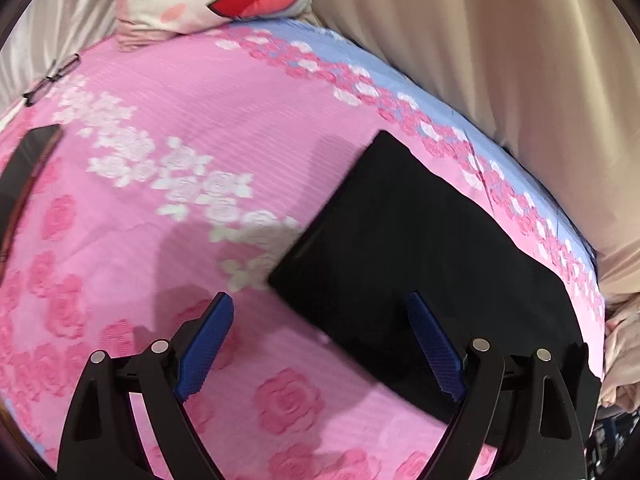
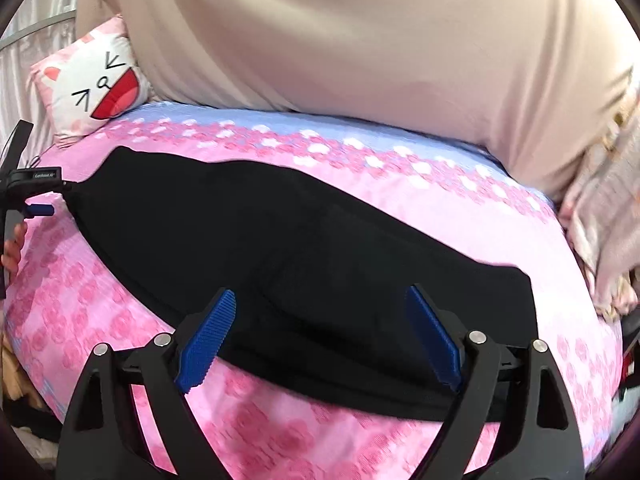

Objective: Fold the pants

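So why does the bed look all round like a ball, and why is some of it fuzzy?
Left wrist view: the fisheye lens bulges the pink bedspread, dark corners ring the picture, the roses smear with motion blur, and the left gripper throws a soft shadow. Right wrist view: same bulge, the black pants show almost no detail, and the right edge is blurred.

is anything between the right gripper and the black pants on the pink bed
Nothing visible: the open right gripper hangs directly over the black fabric pants, lying flat on the pink rose-patterned bedspread.
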The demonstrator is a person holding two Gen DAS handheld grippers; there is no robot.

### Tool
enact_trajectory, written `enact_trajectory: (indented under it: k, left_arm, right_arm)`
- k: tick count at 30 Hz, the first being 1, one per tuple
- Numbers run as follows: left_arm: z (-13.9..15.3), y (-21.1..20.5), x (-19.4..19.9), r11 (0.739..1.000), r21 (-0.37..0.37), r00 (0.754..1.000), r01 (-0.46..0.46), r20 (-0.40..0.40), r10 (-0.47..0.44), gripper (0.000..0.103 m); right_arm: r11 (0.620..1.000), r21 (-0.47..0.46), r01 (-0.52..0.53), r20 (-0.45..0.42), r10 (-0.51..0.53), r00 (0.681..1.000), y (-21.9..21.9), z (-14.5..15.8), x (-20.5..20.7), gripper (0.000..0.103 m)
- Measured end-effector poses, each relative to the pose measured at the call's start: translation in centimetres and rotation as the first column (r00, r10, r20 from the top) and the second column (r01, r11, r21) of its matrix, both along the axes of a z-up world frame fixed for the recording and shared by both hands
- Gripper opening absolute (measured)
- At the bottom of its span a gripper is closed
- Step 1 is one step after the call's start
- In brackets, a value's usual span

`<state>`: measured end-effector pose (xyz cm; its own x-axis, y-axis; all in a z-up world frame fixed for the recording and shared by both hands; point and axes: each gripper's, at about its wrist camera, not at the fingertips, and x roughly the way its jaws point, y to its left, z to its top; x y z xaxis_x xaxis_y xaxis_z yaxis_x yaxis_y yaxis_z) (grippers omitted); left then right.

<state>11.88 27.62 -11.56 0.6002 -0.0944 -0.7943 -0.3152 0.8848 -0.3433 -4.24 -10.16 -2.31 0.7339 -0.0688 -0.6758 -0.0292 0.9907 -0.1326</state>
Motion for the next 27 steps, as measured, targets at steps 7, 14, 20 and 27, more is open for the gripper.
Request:
enact_trajectory:
  k: [7,14,20,27]
  left_arm:
    - [-0.6,-2.0,1.2,0.994,0.104,1.0,0.009,-0.029,-0.006,0.086]
    - [-0.5,-1.8,-0.6,0.999,0.036,0.999,0.031,-0.012,-0.03,0.086]
    - [0.0,-2.6,-0.7,0.994,0.1,0.999,0.047,-0.005,-0.047,0.086]
    - [-0.8,-3.4,0.6,0.991,0.115,0.997,0.069,-0.033,-0.066,0.086]
  right_arm:
    - [0.996,-0.035,-0.076,-0.058,0.074,0.996,2.1,-3.0,2.8,0.079]
    - [0.995,-0.037,-0.089,-0.104,0.085,0.991,2.4,-6.5,6.6,0.055]
    - [0.996,0.035,-0.083,-0.078,0.086,0.993,3.6,-4.0,7.5,0.016]
    - [0.989,0.106,-0.105,-0.02,0.107,0.994,4.5,-3.0,7.0,0.049]
